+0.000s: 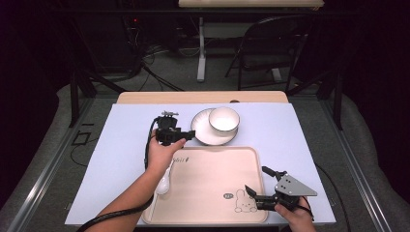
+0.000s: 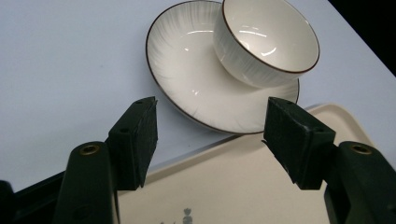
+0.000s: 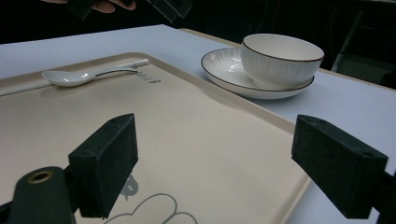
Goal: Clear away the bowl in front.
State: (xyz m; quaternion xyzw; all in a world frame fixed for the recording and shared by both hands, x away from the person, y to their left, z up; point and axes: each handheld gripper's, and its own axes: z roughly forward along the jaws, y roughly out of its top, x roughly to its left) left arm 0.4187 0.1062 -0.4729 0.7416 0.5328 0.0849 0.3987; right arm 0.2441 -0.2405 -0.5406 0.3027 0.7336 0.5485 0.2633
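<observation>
At the left of the beige rectangular plastic tray (image 1: 212,166) lies a white glossy ceramic spoon (image 1: 166,180), resting on the tray floor close beside the left rim; in the high view its long axis runs along that rim, bowl toward the person and handle pointing away toward the far edge, partly covered by the person's left forearm. In the right gripper view the same spoon (image 3: 88,74) lies flat with its bowl at the left. The left gripper (image 1: 189,136) is held above the tray's far left corner, pointing toward the crockery; its jaws stand spread wide with nothing between them, and in the left gripper view (image 2: 210,135) the near rim of the plate shows in the gap, untouched. Just beyond the tray's far edge, on the pale blue table cover (image 1: 121,145), sits a white round ribbed ceramic plate with a dark rim (image 1: 203,133), carrying a white round ceramic bowl with a dark rim (image 1: 224,119) upright on its right half. At the tray's near right corner the right gripper (image 1: 255,181) points left across the tray, jaws spread apart and empty, above a printed rabbit drawing (image 1: 244,201).
</observation>
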